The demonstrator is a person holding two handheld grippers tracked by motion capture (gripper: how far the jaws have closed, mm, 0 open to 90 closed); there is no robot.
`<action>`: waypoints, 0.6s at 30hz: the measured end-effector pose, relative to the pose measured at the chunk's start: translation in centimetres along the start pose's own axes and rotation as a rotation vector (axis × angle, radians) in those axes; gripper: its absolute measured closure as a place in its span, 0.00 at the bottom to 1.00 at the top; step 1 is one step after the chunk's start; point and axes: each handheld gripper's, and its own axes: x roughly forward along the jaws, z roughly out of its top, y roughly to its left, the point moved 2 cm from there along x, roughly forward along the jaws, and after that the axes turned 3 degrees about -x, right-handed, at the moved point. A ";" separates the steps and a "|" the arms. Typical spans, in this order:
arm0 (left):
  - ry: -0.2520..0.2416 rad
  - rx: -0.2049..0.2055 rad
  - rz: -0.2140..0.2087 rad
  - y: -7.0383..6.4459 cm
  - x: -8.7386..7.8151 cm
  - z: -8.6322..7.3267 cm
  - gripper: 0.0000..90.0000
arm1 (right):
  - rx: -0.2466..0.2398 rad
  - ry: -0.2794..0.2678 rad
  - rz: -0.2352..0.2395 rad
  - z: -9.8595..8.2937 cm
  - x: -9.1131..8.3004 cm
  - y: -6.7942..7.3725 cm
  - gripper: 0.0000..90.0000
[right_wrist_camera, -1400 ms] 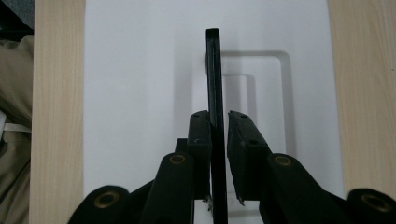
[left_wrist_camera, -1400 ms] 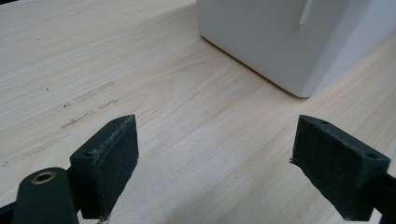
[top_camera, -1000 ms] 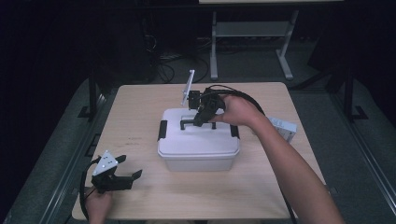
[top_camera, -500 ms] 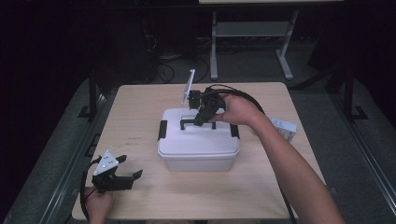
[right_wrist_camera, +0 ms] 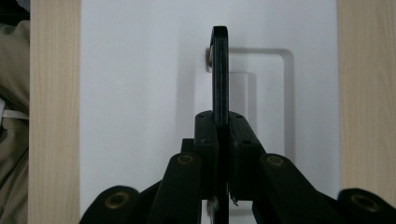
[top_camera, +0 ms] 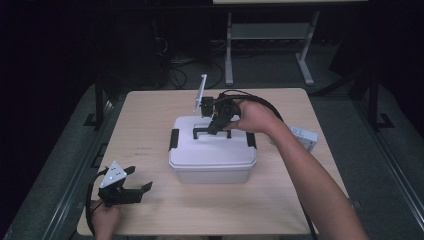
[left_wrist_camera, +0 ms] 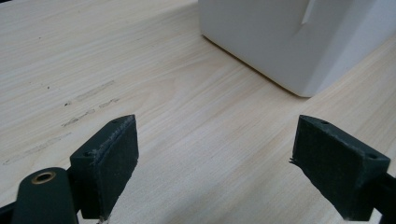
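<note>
table [top_camera: 150, 130]: light wood | small white box [top_camera: 303, 137]: right edge | floor: metal stand [top_camera: 267, 40], cables [top_camera: 182, 75]

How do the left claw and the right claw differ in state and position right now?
The left claw is open and holds nothing; the right claw is shut on the black handle. The left claw sits low near the table edge; the right claw is above the white box. Both are black.

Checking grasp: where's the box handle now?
High view: the handle stands upright on the white box's lid, mid-table, clamped by the right gripper.
</note>
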 end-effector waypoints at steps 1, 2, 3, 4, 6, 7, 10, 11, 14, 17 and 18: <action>0.000 0.000 0.000 0.0 0.0 0.0 0.15 | -0.002 0.003 0.000 0.0 0.0 0.0 0.93; 0.001 0.000 0.001 0.0 0.0 0.0 0.15 | -0.004 0.003 -0.001 0.0 0.0 0.0 0.93; 0.002 0.000 0.001 0.0 0.0 0.0 0.15 | -0.005 0.003 -0.001 0.0 0.0 0.0 0.93; 0.002 0.000 0.001 0.0 0.0 0.0 0.15 | -0.005 0.004 0.000 0.0 0.0 0.0 0.93; 0.000 0.001 0.000 0.0 0.0 0.0 0.15 | -0.005 0.004 -0.001 0.1 0.0 0.0 0.93; 0.000 0.001 0.001 0.0 0.0 0.0 0.15 | -0.005 0.004 0.000 0.1 0.0 0.0 0.93; 0.000 0.001 0.001 0.0 0.0 0.0 0.15 | -0.007 0.006 -0.002 0.1 -0.1 0.0 0.93; 0.000 0.001 0.001 0.0 -0.1 0.0 0.15 | -0.005 0.007 -0.002 0.1 -0.1 0.0 0.93; -0.001 0.001 0.002 0.0 0.0 0.0 0.15 | -0.005 0.004 -0.001 0.2 -0.2 0.0 0.93; 0.001 0.001 0.001 0.0 0.0 0.0 0.15 | -0.005 0.001 -0.003 0.2 -0.2 0.0 0.93; 0.001 0.001 0.001 0.0 -0.1 0.0 0.15 | -0.005 -0.001 -0.004 0.2 -0.3 0.0 0.93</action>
